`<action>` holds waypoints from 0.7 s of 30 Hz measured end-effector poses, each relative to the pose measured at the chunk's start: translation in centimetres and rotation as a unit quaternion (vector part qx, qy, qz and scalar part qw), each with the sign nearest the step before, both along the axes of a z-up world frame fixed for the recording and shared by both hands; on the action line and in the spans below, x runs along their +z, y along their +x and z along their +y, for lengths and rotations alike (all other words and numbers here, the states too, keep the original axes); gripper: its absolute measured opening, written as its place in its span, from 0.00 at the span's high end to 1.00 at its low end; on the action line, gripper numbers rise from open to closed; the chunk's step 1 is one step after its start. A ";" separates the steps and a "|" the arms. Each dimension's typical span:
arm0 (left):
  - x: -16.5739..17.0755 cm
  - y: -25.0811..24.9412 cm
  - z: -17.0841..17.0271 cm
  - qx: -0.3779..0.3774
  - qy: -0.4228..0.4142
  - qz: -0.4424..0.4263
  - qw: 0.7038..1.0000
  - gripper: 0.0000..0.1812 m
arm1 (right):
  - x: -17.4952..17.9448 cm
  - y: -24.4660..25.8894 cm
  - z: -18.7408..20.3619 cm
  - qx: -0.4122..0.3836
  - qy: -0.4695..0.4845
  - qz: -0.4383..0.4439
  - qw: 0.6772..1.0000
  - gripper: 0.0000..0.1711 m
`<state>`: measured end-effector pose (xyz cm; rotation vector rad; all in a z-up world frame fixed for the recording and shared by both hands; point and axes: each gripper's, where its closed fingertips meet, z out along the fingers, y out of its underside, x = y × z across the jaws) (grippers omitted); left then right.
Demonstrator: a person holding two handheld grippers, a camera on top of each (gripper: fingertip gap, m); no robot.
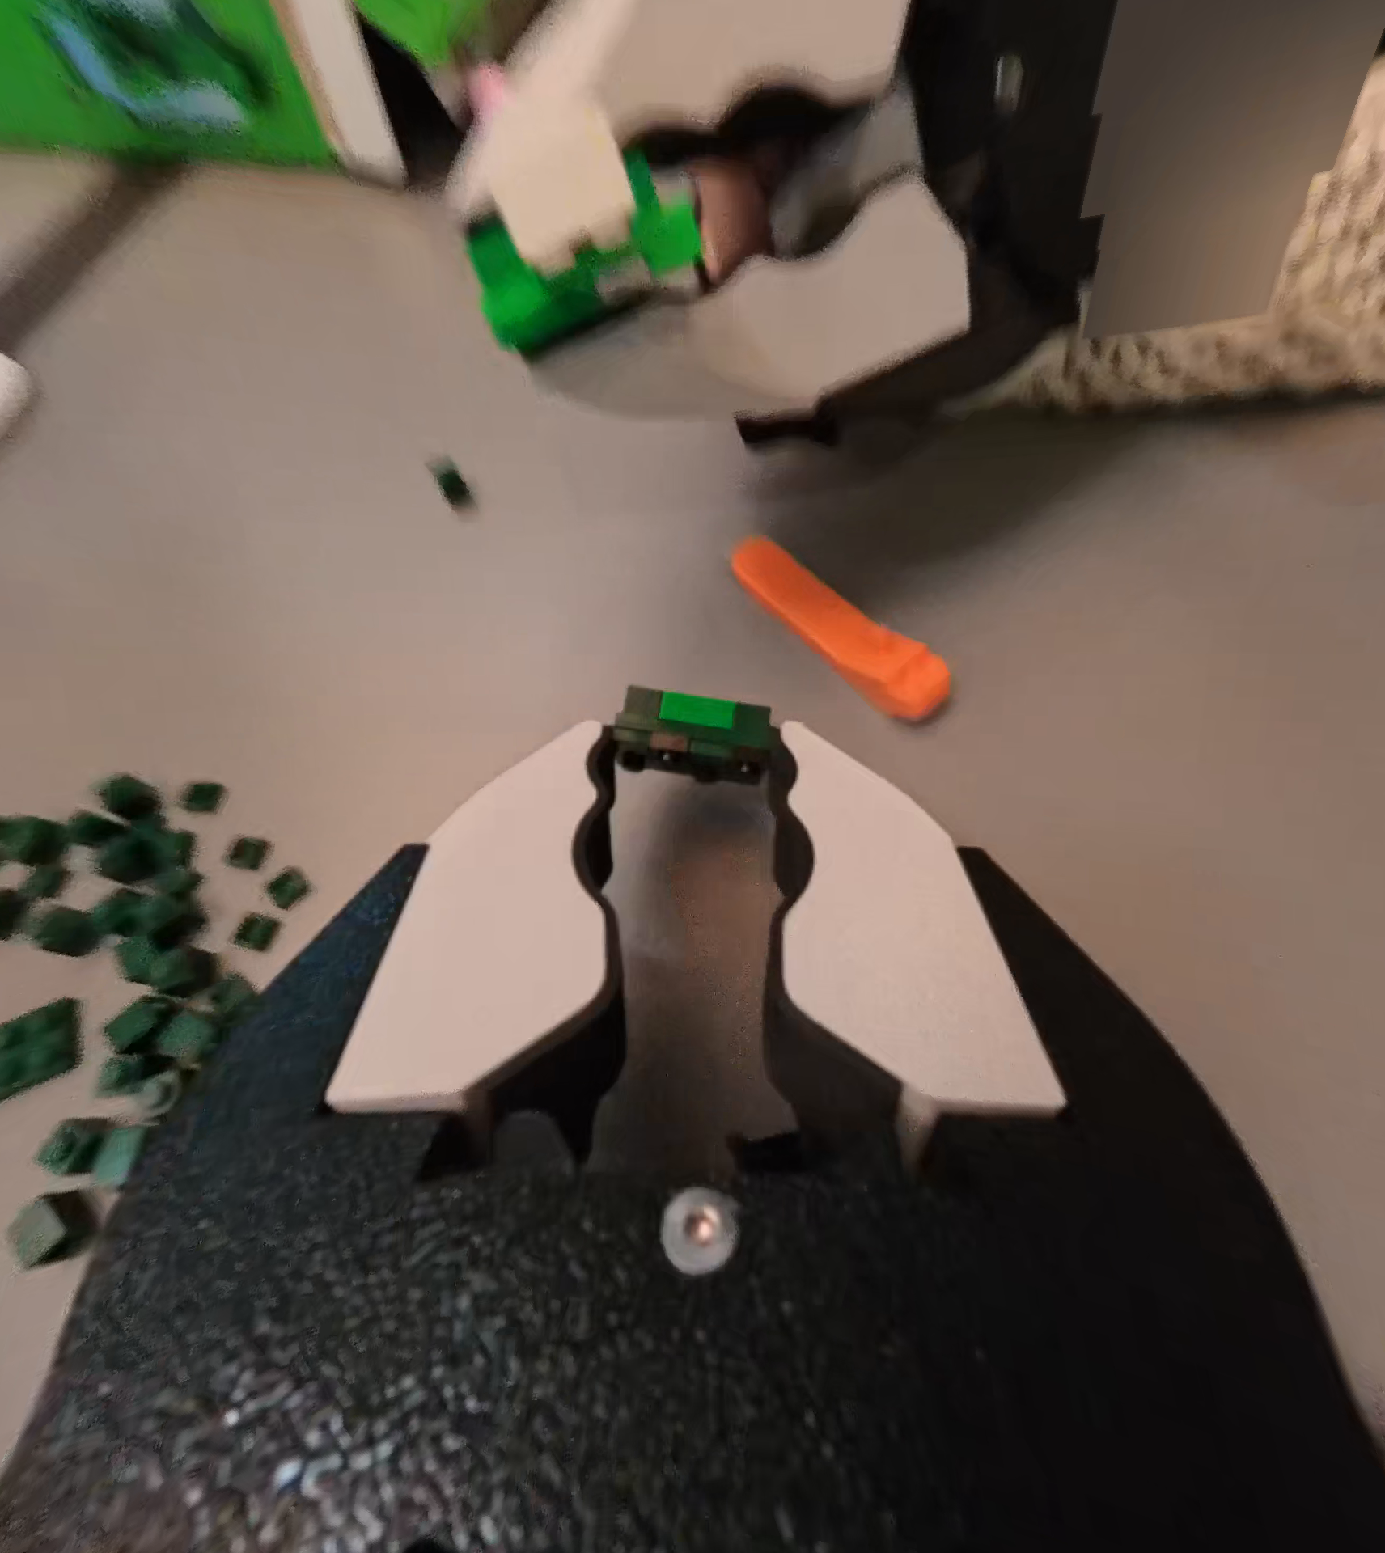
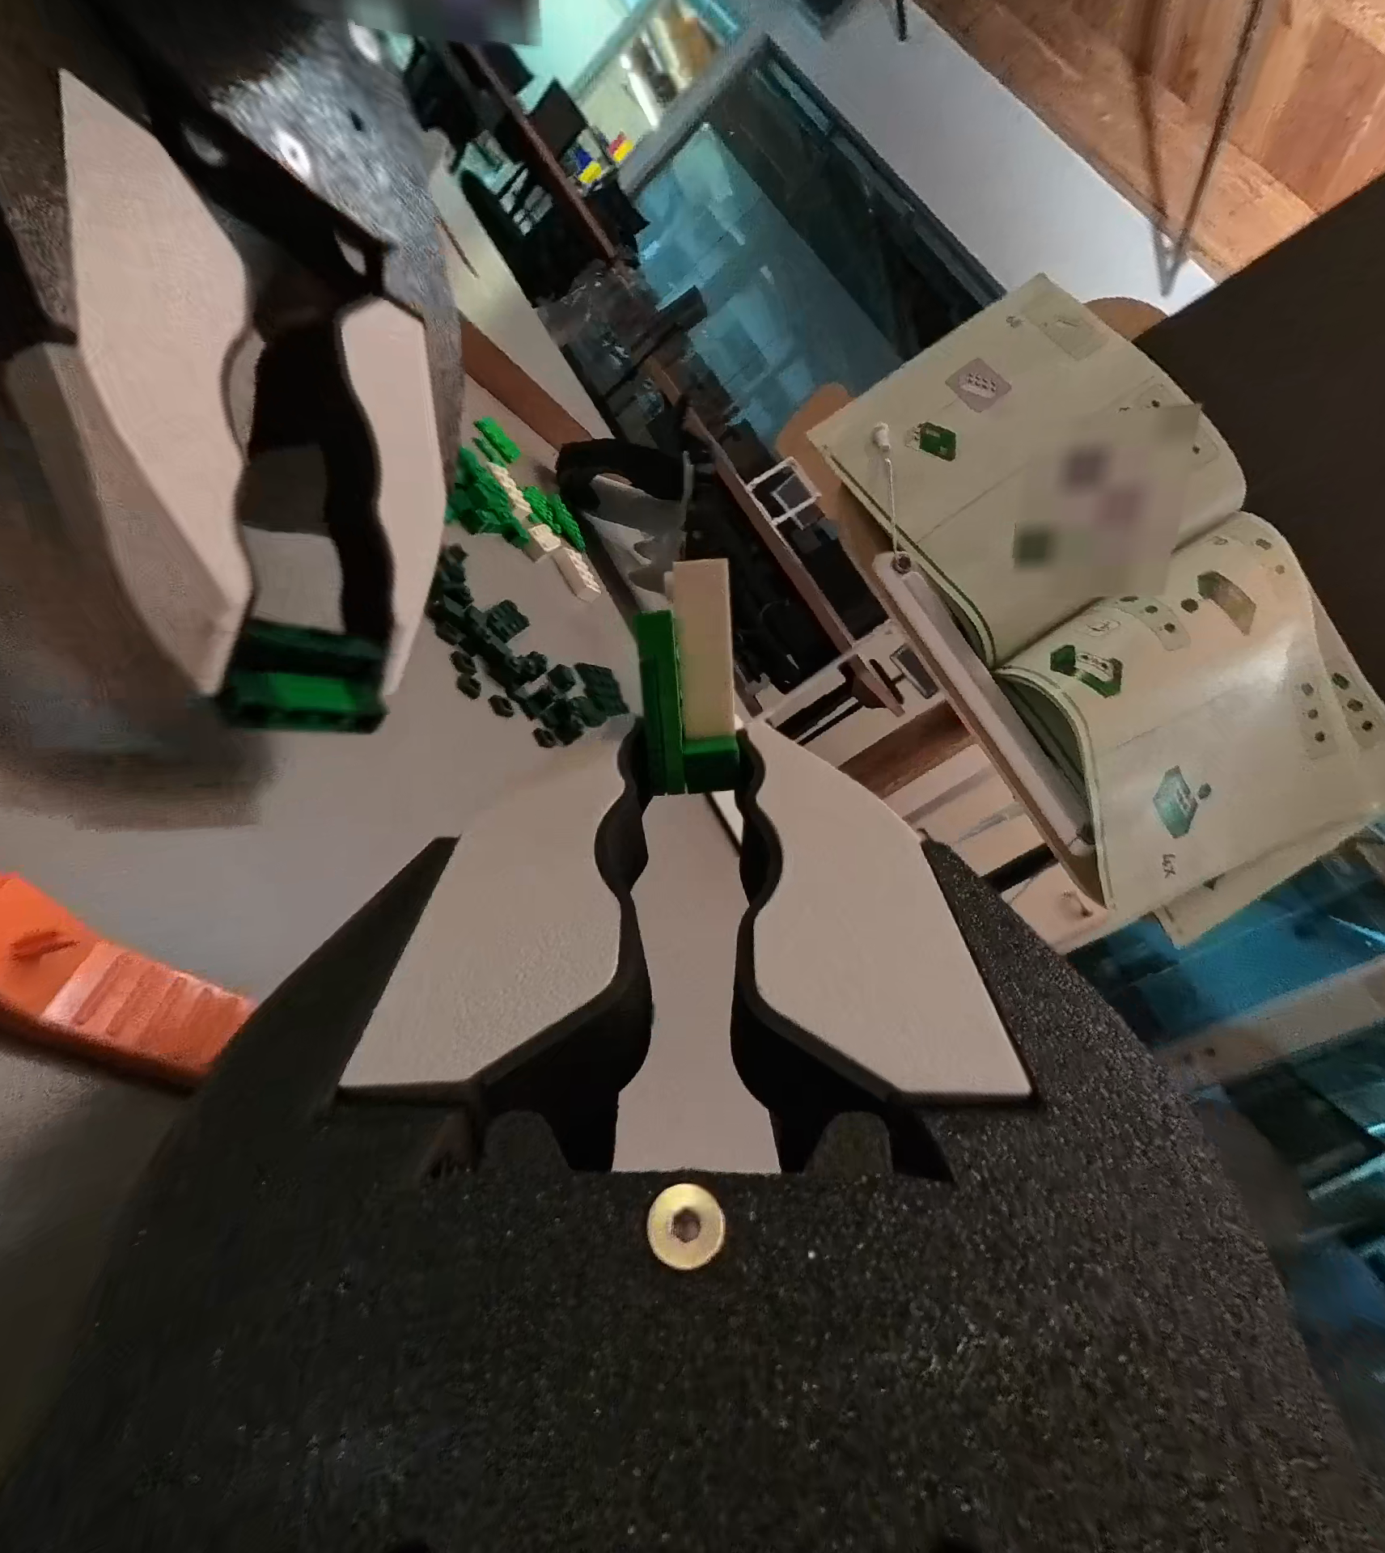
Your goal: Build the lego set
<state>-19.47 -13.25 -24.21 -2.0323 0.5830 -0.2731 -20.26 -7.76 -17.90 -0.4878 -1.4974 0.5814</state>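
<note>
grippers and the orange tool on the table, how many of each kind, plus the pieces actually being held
Two-finger grippers with grey fingers: 2, the left gripper and the right gripper
Held lego pieces: 2, a small dark and bright green assembly in the left gripper, a bright green and white assembly in the right gripper
Orange plastic brick separator: 1
Total: 5

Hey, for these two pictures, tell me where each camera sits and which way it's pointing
Left wrist view: on the left gripper, looking down at the table; its fingers pinch a small green assembly.
Right wrist view: on the right gripper, tilted, facing across the table toward the booklet; it grips a green-and-white piece.
Shared: each shows the other gripper and the orange separator.
</note>
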 end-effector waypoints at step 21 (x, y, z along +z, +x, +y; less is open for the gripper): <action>10.1 -3.5 2.0 0.121 0.330 -0.248 0.903 0.81 | 0.8 0.0 1.8 -0.033 -0.040 0.020 0.998 0.90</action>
